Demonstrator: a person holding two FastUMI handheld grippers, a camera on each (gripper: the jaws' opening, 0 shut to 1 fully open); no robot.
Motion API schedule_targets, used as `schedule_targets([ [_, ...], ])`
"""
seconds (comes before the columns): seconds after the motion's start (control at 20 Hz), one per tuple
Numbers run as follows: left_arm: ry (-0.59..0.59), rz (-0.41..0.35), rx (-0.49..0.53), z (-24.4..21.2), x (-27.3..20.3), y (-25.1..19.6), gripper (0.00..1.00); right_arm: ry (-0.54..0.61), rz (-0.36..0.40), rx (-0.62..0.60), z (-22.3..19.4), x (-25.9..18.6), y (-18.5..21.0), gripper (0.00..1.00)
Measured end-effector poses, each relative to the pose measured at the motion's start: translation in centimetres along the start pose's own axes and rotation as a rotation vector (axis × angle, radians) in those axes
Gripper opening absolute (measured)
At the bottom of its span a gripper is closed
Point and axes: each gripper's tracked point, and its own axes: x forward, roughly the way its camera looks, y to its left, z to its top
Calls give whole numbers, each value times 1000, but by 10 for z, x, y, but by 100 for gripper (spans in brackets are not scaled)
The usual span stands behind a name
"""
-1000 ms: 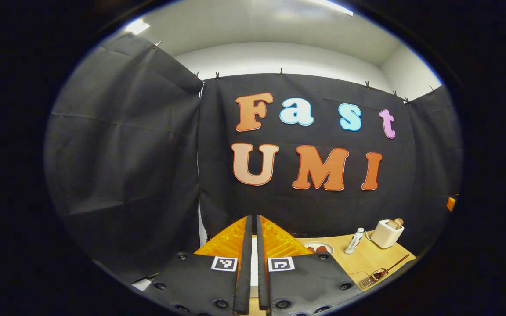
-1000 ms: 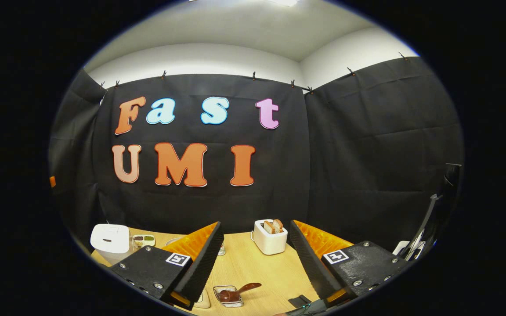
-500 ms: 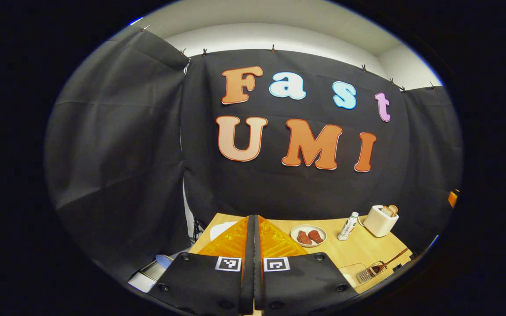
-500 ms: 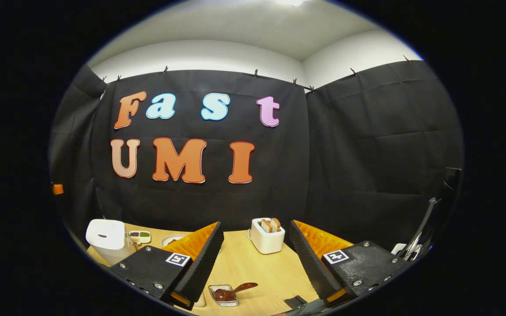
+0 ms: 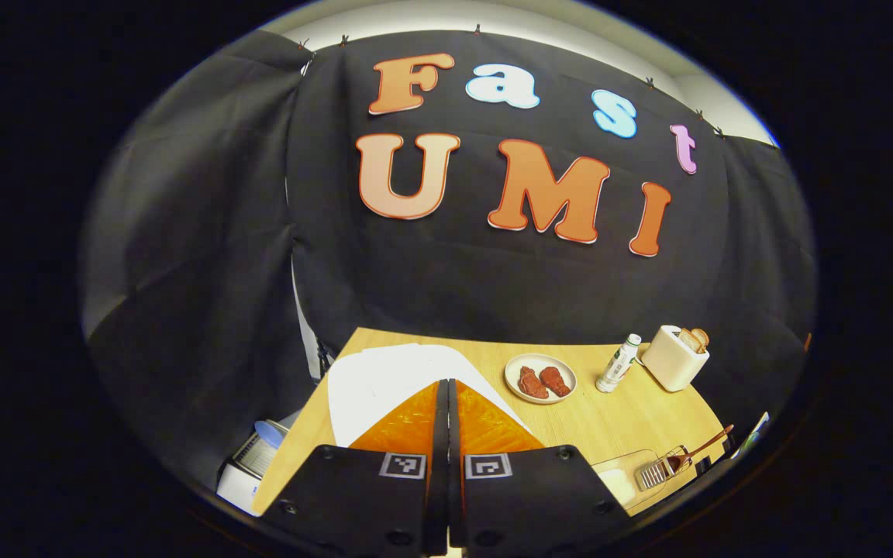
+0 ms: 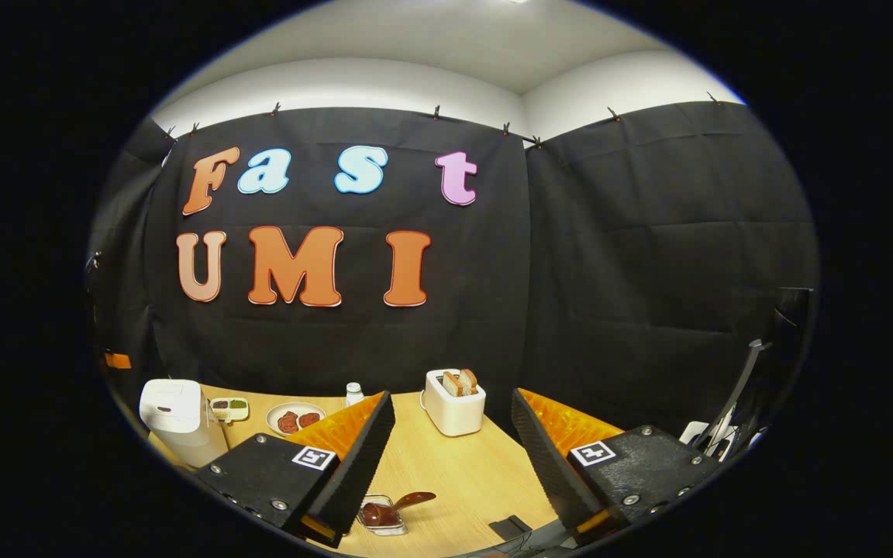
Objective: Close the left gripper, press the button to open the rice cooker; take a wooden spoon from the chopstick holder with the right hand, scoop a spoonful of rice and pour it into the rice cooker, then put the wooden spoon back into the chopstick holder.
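A white rice cooker (image 6: 177, 418) with its lid down stands at the far left corner of a light wooden table (image 6: 446, 480), seen in the right gripper view. In the left gripper view its white top (image 5: 384, 380) lies directly beyond the left gripper (image 5: 446, 387), whose two fingers are pressed together with nothing between them. The right gripper (image 6: 453, 434) has its jaws spread wide and holds nothing. Near the table's front edge, between those spread fingers, a small clear holder (image 6: 381, 518) carries a wooden spoon (image 6: 408, 501) lying tilted, its handle pointing right. Just beside the rice cooker sits a small divided dish (image 6: 229, 408), then a round plate (image 6: 295, 418) with two reddish-brown pieces of food, and a small white bottle (image 6: 353, 394). A white toaster (image 6: 453, 403) with bread slices sticking out of its slots stands near the back of the table, roughly in the middle of the right gripper view
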Motion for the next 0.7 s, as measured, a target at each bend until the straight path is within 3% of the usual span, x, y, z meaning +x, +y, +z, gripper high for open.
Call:
schedule_targets([
  [0.35,154,9,-30,-58,60,10,5,29,-41,16,-10,10,-16,95],
  [0.7,225,17,-16,-85,77,13,5,56,-61,23,-21,17,-23,94],
])
